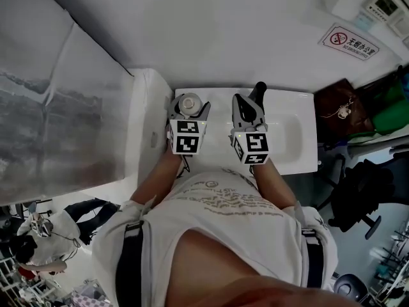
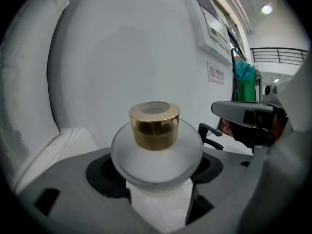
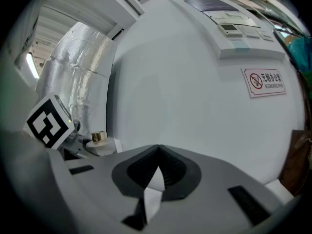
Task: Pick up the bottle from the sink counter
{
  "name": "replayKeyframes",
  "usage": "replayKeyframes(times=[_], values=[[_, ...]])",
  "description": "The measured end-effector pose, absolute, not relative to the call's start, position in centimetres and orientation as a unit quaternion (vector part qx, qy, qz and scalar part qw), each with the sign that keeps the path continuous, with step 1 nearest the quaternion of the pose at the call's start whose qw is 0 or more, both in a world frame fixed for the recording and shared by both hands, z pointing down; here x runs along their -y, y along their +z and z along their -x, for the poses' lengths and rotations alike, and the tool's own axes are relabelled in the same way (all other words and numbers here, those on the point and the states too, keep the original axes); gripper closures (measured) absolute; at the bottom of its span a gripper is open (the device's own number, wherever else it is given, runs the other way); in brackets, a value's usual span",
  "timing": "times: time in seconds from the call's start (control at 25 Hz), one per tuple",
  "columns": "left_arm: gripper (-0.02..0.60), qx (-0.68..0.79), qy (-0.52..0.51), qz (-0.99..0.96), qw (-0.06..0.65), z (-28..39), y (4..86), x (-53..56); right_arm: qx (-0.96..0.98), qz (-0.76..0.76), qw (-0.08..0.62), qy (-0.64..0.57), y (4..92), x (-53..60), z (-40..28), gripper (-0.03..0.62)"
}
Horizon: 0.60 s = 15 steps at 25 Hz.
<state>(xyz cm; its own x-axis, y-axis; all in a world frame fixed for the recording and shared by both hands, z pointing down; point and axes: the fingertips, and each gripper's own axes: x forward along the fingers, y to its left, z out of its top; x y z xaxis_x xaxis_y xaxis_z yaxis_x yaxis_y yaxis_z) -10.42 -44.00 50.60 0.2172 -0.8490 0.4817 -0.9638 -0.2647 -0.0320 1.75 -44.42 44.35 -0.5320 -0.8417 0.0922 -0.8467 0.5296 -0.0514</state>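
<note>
One round white gold-capped bottle [image 2: 154, 130] sits squeezed in the left gripper [image 2: 160, 189] so it won't slip; the right gripper [image 3: 151, 189], at 3 o'clock, is closed, empty.

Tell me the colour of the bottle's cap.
Shiny gold; the cap on the bottle shows best in the left gripper view.

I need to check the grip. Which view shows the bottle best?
The left gripper view: the bottle, gold cap up, sits large between the left gripper's jaws. Head view shows only its top; right gripper view a small glimpse.
</note>
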Motion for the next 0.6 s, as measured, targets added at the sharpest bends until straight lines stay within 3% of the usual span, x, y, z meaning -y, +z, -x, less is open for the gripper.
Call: replayKeyframes(times=[0.6], values=[[0.225,0.576,0.204,-0.781,0.127,9.5,49.9,43.2,0.864,-0.501,0.018,0.041,44.3,44.3,-2.8,0.571]])
